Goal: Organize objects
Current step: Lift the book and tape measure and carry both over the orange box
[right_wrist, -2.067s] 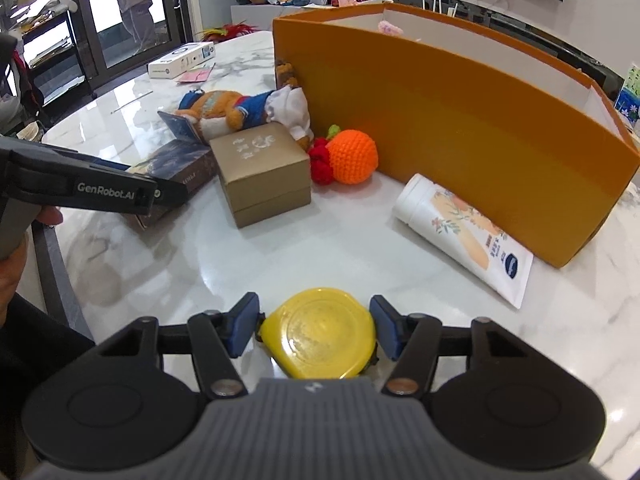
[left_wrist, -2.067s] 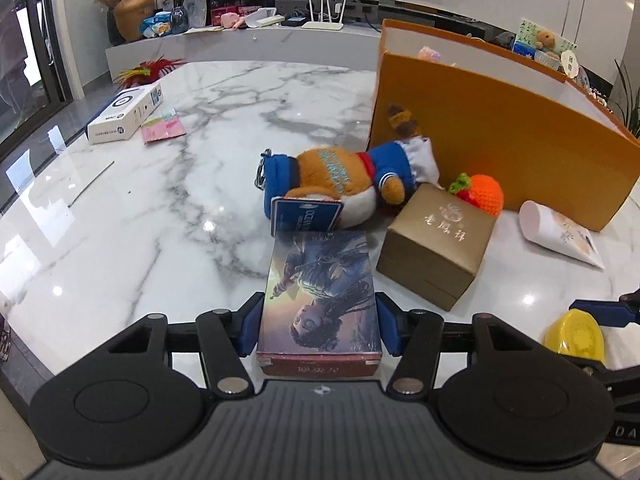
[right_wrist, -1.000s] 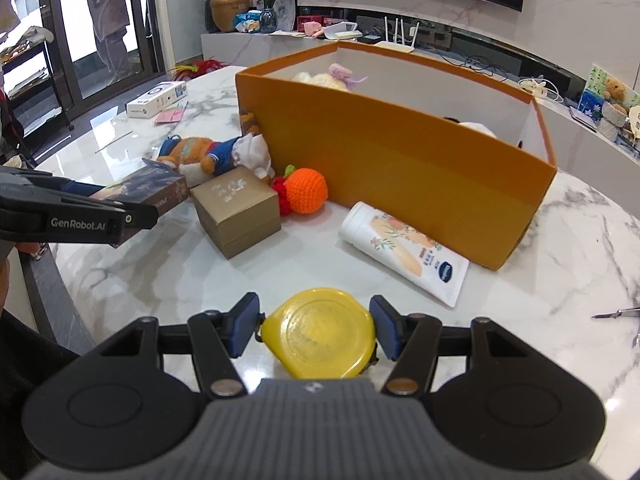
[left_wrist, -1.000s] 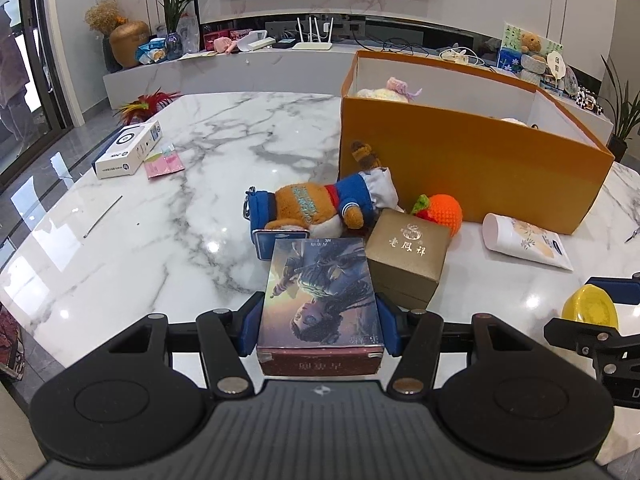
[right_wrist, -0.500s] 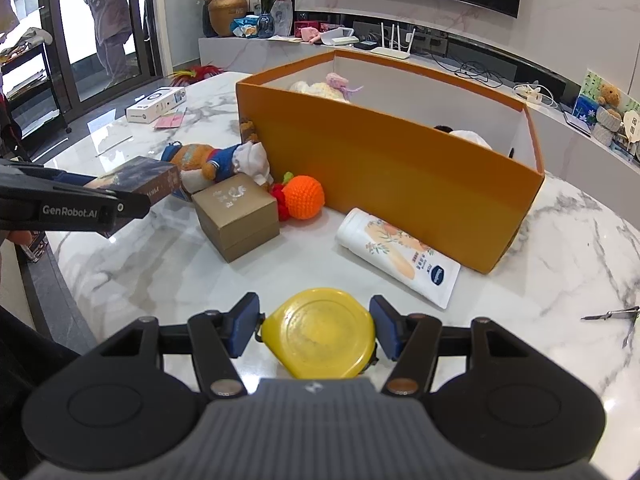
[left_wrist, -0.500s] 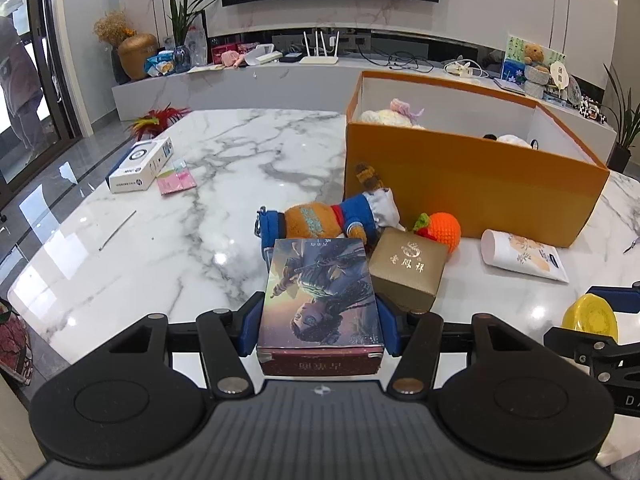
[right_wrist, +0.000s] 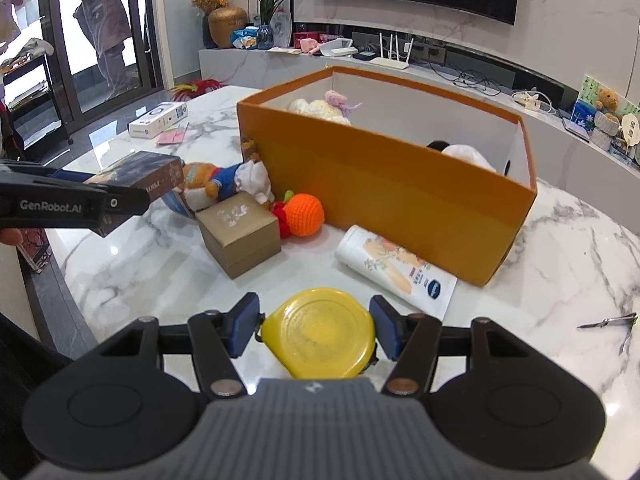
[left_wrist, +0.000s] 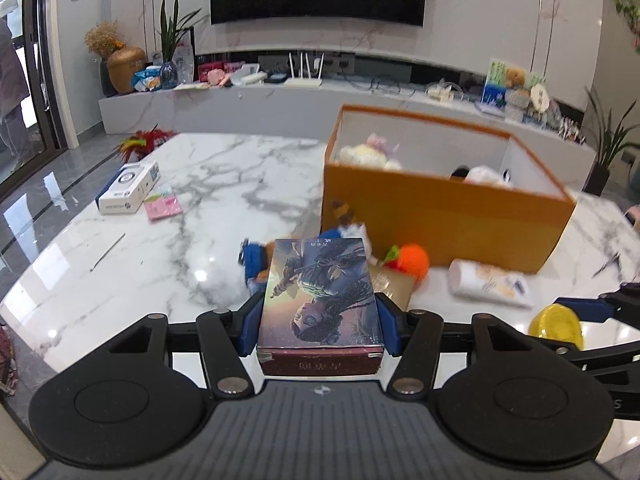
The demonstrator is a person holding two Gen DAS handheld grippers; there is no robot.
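The left gripper (right_wrist: pixel 116 202), marked "GenRobot.AI", is clamped on an illustrated card box (left_wrist: pixel 322 292) held above the marble table (left_wrist: pixel 224 184); the right gripper (right_wrist: pixel 318 330) clamps a yellow round case (right_wrist: pixel 320 334). The open orange box (right_wrist: pixel 384 184) holds plush toys (right_wrist: pixel 320 110), and a tube (right_wrist: pixel 396 270), a crocheted orange (right_wrist: pixel 304 214) and a brown gift box (right_wrist: pixel 240 232) lie just before it. Bare marble stretches left toward a white carton (left_wrist: pixel 128 188).
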